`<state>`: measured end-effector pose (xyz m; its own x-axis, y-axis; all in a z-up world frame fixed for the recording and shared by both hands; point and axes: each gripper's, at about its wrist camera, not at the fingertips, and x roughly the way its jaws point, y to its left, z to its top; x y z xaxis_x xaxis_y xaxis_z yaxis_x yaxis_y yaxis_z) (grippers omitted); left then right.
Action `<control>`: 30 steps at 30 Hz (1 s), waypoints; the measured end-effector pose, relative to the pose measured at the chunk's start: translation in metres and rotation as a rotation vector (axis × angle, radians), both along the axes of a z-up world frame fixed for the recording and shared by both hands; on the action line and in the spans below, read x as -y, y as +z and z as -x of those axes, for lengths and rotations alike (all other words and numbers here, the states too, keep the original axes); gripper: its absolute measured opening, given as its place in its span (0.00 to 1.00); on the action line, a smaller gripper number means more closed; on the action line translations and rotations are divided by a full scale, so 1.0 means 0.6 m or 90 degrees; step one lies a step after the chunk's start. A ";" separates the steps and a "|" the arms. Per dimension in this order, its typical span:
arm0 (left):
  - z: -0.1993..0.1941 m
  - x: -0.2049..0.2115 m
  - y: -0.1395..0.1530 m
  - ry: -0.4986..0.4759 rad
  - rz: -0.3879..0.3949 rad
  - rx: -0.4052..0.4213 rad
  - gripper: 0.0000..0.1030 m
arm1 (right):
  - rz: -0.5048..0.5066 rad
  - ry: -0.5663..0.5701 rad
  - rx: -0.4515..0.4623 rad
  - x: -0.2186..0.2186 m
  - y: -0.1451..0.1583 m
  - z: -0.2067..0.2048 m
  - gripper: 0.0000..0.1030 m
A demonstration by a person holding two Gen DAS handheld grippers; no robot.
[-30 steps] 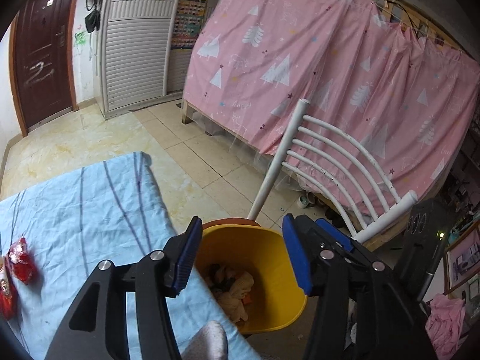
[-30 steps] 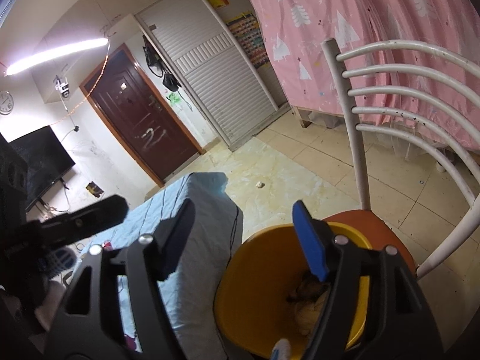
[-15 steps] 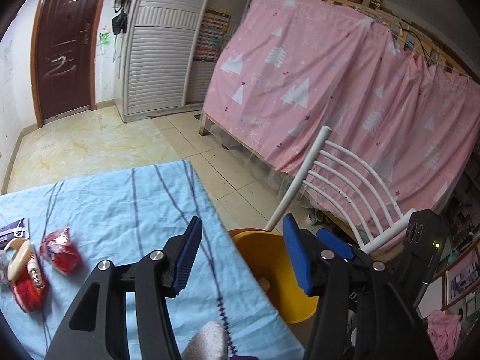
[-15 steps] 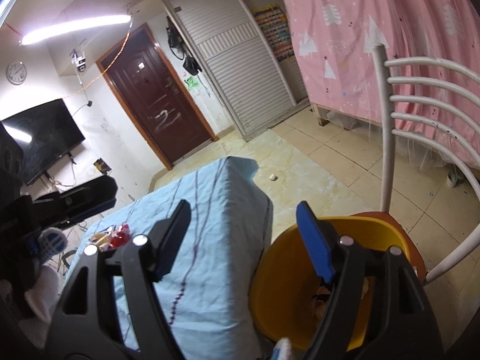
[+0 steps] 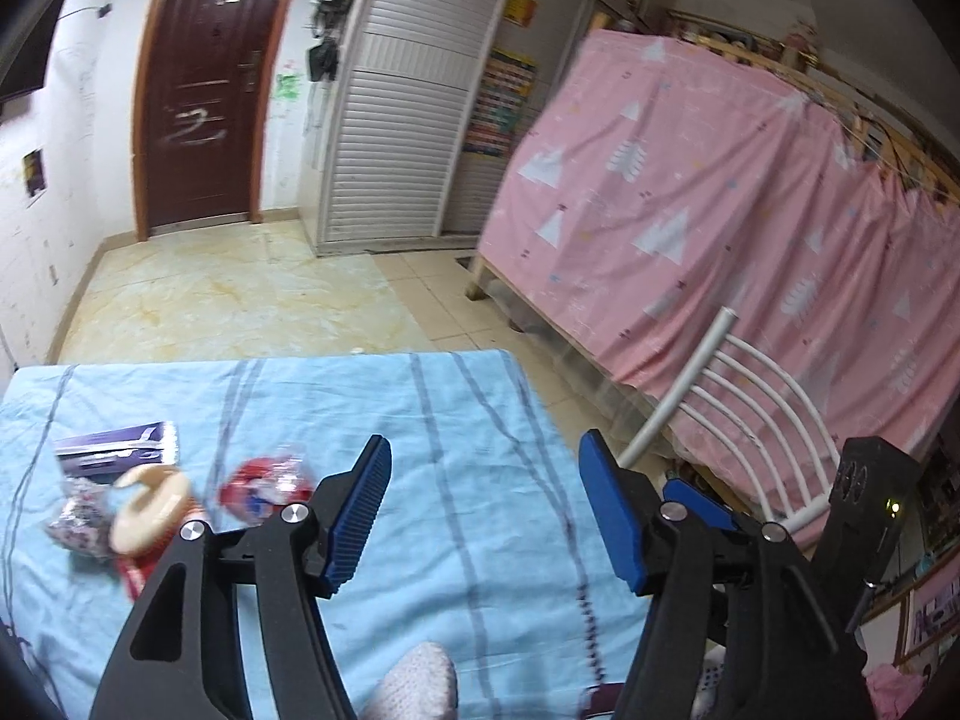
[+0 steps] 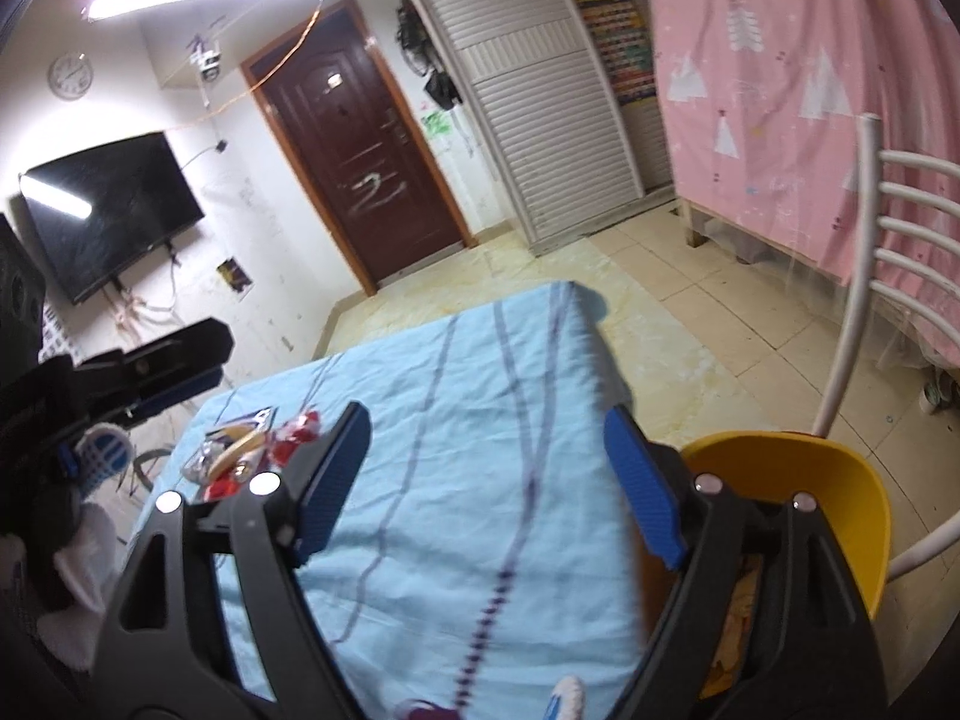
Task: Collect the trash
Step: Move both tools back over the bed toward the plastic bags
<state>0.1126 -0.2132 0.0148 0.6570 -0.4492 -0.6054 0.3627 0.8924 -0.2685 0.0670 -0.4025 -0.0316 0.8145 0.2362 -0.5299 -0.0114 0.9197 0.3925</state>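
Note:
Trash lies in a small pile at the left of the blue striped tablecloth point(image 5: 480, 396): a red wrapper point(image 5: 264, 483), a purple packet point(image 5: 120, 450), a cream ring-topped cup point(image 5: 150, 498) and a crumpled patterned wrapper point(image 5: 75, 525). My left gripper point(image 5: 485, 444) hovers over the cloth to the right of the pile, its jaws opening with nothing between them. In the right wrist view the trash pile point(image 6: 252, 450) lies ahead on the left. My right gripper point(image 6: 487, 420) is above the cloth beside the yellow bin point(image 6: 840, 480), its jaws also opening and empty. The left gripper point(image 6: 162, 372) shows at the left edge.
The yellow bin rests on a white-backed chair point(image 6: 864, 276) at the table's right edge. A pink curtain point(image 5: 720, 240) covers the bed frame behind it. Tiled floor point(image 5: 240, 300) lies beyond the table, towards a brown door point(image 5: 204, 96).
Both views have swung left, from over the yellow bin to over the table. The trash pile has come into view. Both pairs of jaws stand wider than before.

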 end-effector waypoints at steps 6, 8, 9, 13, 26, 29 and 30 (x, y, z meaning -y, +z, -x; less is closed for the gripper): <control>-0.013 -0.066 0.002 0.038 -0.002 0.004 0.60 | 0.017 0.037 -0.006 -0.059 0.006 -0.023 0.80; -0.016 -0.088 0.002 0.054 -0.004 0.005 0.61 | 0.023 0.049 -0.010 -0.076 0.006 -0.029 0.80; -0.019 -0.107 0.000 0.068 -0.006 0.005 0.62 | 0.026 0.055 -0.011 -0.086 0.006 -0.033 0.80; -0.031 -0.157 -0.009 0.109 -0.012 -0.005 0.64 | 0.036 0.078 -0.018 -0.118 0.004 -0.049 0.82; -0.057 -0.286 -0.052 0.199 -0.024 -0.053 0.66 | 0.077 0.146 -0.047 -0.219 -0.004 -0.100 0.83; -0.065 -0.305 -0.067 0.215 -0.026 -0.072 0.66 | 0.085 0.152 -0.055 -0.233 -0.008 -0.110 0.83; -0.067 -0.309 -0.071 0.219 -0.028 -0.076 0.66 | 0.087 0.153 -0.059 -0.237 -0.010 -0.114 0.83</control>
<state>0.1529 -0.0280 -0.0280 0.6885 -0.1864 -0.7008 0.0081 0.9683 -0.2496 0.1353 -0.2601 -0.0375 0.6906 0.3383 -0.6393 -0.2056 0.9392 0.2748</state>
